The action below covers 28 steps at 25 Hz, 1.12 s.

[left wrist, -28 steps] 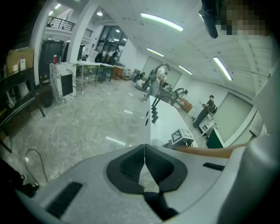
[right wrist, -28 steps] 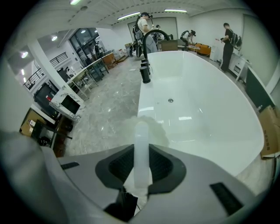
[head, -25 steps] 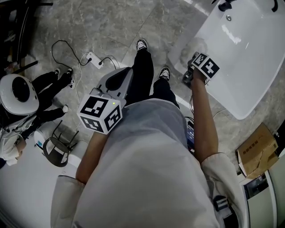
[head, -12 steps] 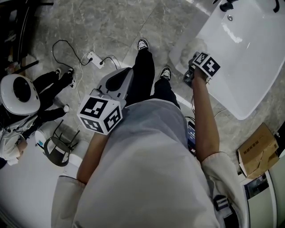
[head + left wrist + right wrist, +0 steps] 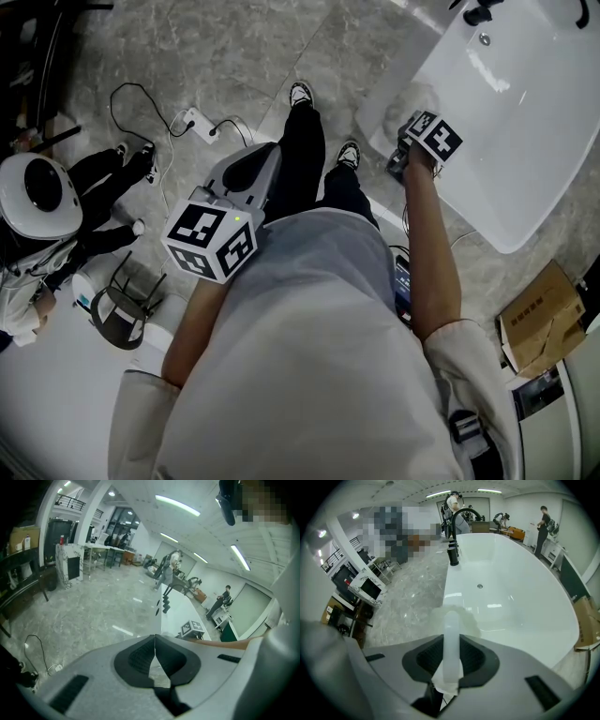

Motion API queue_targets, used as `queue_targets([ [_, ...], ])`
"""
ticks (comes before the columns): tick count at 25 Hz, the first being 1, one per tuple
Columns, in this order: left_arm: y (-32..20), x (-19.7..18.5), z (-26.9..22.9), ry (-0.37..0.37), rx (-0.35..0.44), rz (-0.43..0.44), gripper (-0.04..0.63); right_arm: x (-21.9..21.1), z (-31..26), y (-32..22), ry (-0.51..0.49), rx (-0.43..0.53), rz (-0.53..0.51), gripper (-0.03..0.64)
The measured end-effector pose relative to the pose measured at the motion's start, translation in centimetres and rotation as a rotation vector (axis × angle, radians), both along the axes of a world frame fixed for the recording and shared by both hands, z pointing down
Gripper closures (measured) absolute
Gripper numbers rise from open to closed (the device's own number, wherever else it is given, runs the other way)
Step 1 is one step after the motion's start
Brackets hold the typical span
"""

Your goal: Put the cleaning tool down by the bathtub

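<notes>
Grey marble floor [image 5: 216,56] seen underfoot. White bathtub [image 5: 520,602] set on it, black faucet [image 5: 454,541] at far rim. Left gripper [image 5: 154,644] held over floor, well apart from tub, jaws closed tip to tip, nothing between. Right gripper [image 5: 451,651] held at tub's near rim, jaws clamped on cleaning tool [image 5: 451,620]: pale handle gripped, fluffy head over tub edge.

we stand on the floor [image 5: 234,56], the bathtub [image 5: 525,112] ahead to our right, its faucet [image 5: 473,11] at the far end. the cleaning tool [image 5: 451,620] sits between the right tongs [image 5: 451,656] at the tub's near rim. the left tongs [image 5: 154,641] are before our waist. beyond them a power strip [image 5: 199,122] lies on the floor, and a cardboard box [image 5: 544,319] lies right of the tub.
</notes>
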<state>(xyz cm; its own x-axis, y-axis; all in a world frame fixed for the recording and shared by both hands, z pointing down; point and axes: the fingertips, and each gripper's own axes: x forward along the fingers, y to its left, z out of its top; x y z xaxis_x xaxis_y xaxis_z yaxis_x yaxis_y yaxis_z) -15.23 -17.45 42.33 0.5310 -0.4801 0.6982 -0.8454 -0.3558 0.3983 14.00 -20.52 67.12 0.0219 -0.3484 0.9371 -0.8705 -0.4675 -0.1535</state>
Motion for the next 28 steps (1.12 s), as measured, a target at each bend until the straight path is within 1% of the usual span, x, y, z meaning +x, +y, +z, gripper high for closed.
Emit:
queue_targets([
  [7,-0.1,0.1,-0.1,0.002,0.000,0.002,0.586,-0.2,0.1,-0.3,-0.017,0.003,0.009,0.535],
  [14,0.1,0.7,-0.2,0.006,0.003,0.006,0.586,-0.2,0.1,0.1,-0.063,0.008,0.004,0.502],
  [22,0.3,1.4,-0.5,0.011,0.013,0.013,0.586,-0.5,-0.4,0.3,-0.097,0.032,-0.005,0.480],
  [28,0.7,1.8,-0.7,0.020,0.024,0.019,0.586,-0.9,-1.0,0.8,-0.113,0.042,-0.016,0.477],
])
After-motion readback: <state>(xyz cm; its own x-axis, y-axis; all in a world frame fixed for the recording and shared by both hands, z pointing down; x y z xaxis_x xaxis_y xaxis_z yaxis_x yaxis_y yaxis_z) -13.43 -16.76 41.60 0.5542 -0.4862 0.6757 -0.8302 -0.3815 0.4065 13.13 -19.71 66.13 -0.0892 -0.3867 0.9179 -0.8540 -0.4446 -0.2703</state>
